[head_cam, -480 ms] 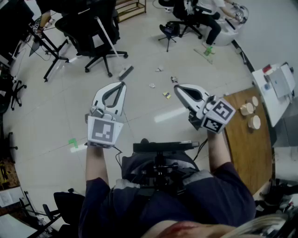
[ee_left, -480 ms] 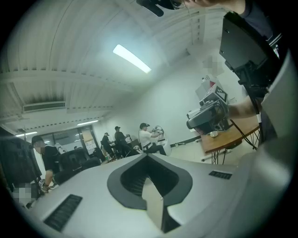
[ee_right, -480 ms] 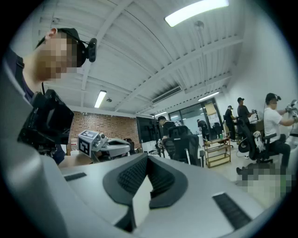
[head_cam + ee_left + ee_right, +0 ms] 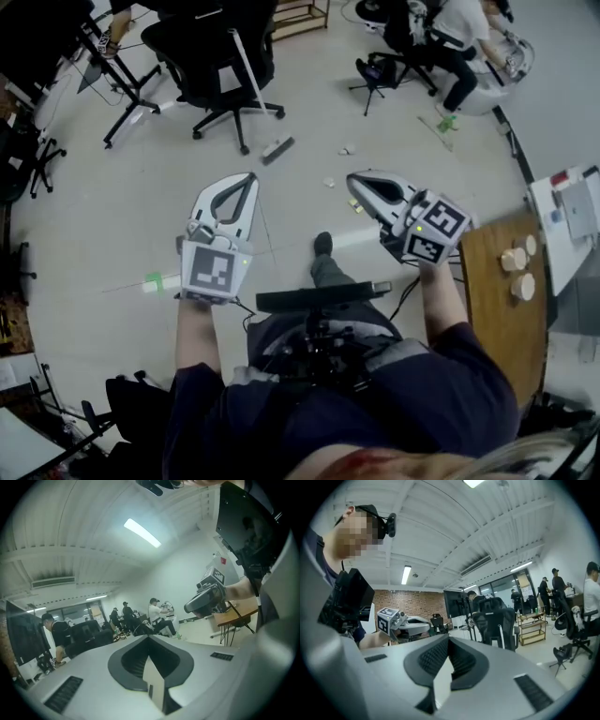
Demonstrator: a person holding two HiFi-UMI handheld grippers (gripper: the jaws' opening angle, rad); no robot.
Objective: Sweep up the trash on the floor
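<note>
Small scraps of trash (image 4: 329,183) lie scattered on the pale floor just ahead of the grippers, one more scrap (image 4: 347,150) farther off. A broom with a grey head (image 4: 277,149) and white handle (image 4: 246,70) leans against a black office chair. My left gripper (image 4: 248,175) is held level over the floor, shut and empty. My right gripper (image 4: 352,178) is also shut with nothing in it, close above the nearest scraps. In the left gripper view the jaws (image 4: 149,638) meet in a point; the right gripper view shows the same (image 4: 449,640).
My own shoe (image 4: 322,246) steps out between the grippers. A black office chair (image 4: 220,56) stands behind the broom. A wooden table (image 4: 495,291) with cups is at the right. A seated person (image 4: 455,33) and a green-ended tool (image 4: 442,125) are far right.
The view has moved forward: broom, chair and trash now sit nearer and lower in the picture, and my shoe has come into sight. Both grippers hold the same pose, still shut.
</note>
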